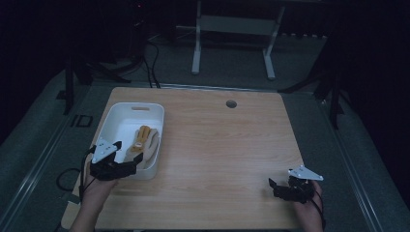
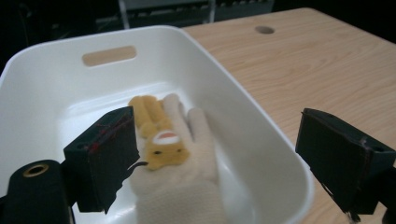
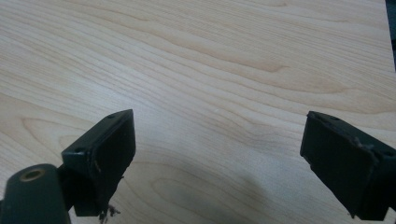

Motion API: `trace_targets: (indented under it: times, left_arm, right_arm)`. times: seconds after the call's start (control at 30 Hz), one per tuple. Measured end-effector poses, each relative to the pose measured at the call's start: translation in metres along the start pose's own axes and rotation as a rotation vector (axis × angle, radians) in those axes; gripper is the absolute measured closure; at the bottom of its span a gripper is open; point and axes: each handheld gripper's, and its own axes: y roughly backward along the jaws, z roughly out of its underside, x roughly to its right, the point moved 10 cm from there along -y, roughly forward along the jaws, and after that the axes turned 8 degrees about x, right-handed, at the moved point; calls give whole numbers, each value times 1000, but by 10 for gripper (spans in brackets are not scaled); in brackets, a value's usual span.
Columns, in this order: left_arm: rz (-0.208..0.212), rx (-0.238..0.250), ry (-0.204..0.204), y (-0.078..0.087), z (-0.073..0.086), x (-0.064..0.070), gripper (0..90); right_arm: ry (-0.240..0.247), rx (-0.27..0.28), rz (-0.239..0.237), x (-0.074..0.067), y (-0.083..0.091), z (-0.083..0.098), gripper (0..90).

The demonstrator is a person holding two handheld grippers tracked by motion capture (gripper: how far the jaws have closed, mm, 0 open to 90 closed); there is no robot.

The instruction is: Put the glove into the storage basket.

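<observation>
Cream and yellow knitted fabric makes up the small glove (image 2: 175, 163), which is laid flat on the bottom of the white rectangular plastic tub (image 2: 261, 126) at the left part of the light wooden table (image 1: 227, 145). The left gripper (image 1: 137, 163) is held over the near rim of the tub with its jaws spread wide; nothing is gripped, and the glove is seen beyond them, probably released there. The right gripper (image 1: 271, 185) is kept low at the near right corner, jaws also wide apart and empty, apparently waiting.
</observation>
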Motion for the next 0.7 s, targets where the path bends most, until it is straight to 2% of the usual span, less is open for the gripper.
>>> trace_targets:
  times: [0.13,0.3,0.43,0.6,0.7]
  left_arm:
    - [11,12,-32,6,9,9,132]
    - [21,56,-32,14,16,18,132]
    - [52,92,-43,19,19,29,132]
    - [83,100,-46,21,30,39,132]
    - [107,107,-61,24,39,45,132]
  right_arm:
    - [3,5,1,0,0,-1,102]
    - [3,1,1,0,-1,0,102]
    - [0,-1,1,0,-1,1,102]
    - [-1,1,2,-1,0,0,102]
    - [0,2,3,0,0,1,102]
